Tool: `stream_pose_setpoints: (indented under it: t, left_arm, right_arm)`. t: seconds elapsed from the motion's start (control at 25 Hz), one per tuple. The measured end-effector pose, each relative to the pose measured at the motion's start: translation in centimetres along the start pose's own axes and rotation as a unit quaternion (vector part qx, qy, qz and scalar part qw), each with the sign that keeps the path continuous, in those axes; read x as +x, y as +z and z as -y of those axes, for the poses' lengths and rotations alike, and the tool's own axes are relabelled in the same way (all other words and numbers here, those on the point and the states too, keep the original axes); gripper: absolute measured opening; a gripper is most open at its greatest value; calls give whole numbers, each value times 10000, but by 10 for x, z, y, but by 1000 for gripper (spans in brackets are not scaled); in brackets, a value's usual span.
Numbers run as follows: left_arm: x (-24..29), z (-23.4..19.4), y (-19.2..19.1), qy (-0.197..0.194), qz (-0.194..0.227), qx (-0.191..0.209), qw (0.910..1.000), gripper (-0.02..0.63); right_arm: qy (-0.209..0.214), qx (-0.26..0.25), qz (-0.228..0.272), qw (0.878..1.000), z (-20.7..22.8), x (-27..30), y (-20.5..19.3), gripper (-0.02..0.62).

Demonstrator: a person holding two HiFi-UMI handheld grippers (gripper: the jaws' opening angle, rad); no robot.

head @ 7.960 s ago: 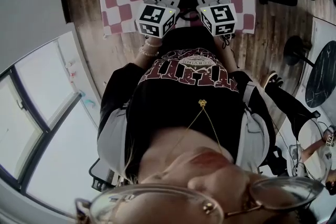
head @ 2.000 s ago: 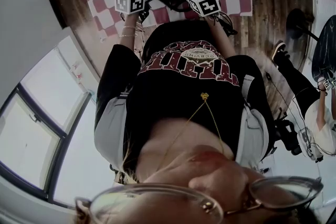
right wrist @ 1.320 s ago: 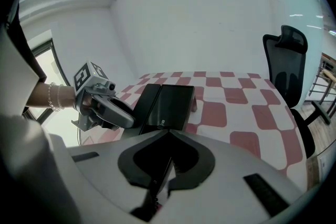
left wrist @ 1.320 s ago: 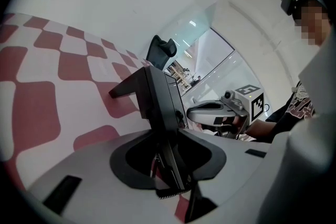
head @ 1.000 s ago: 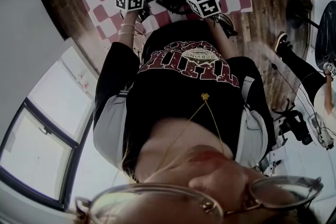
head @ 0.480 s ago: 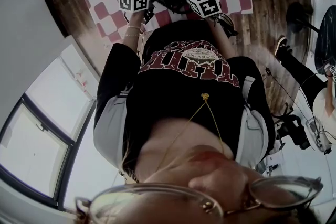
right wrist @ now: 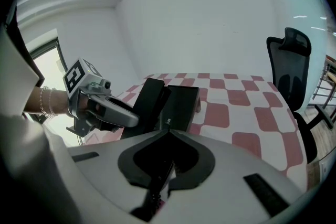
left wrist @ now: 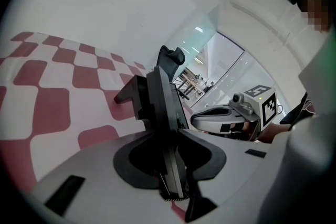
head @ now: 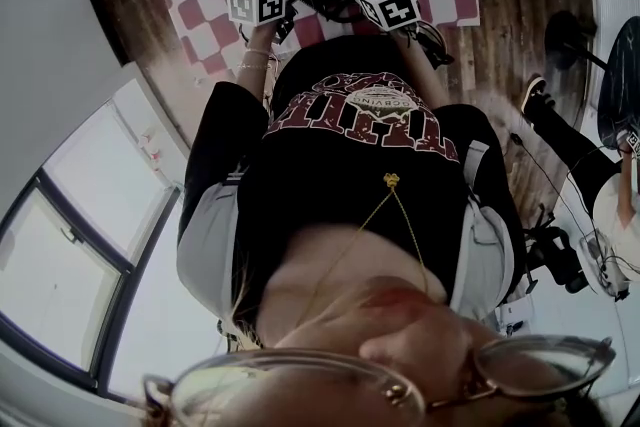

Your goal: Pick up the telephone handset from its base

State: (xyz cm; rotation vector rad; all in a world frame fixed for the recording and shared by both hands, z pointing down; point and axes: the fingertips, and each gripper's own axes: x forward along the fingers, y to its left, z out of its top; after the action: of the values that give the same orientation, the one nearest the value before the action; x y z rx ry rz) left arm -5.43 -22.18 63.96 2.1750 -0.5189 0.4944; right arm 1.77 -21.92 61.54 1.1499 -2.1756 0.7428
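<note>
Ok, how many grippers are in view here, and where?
2. The left gripper is at the left of the telephone base, jaws closed on the handset. The right gripper hangs by the base's near right corner, jaws together on nothing. None seems hidden.

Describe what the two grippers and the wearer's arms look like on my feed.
Both the left gripper and right gripper are light grey tapering shells with black inlays. Each is topped by a white cube printed with black square markers, with a small round camera beside it. Bracelets are worn on the left; the sleeves are black and grey.
</note>
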Motion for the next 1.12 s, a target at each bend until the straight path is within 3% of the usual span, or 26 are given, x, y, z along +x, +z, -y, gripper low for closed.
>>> stream_pose_setpoints:
  t: [0.44,1.12]
  left_arm:
    - [-2,5,3,36,420,-521,9978,81]
    - [-6,14,8,75,736,-633,9952,81]
  right_arm:
    - [133,-91,71,9998,-3,-7,2,20]
    - [255,-284,191,9991,-5,-15,6,20]
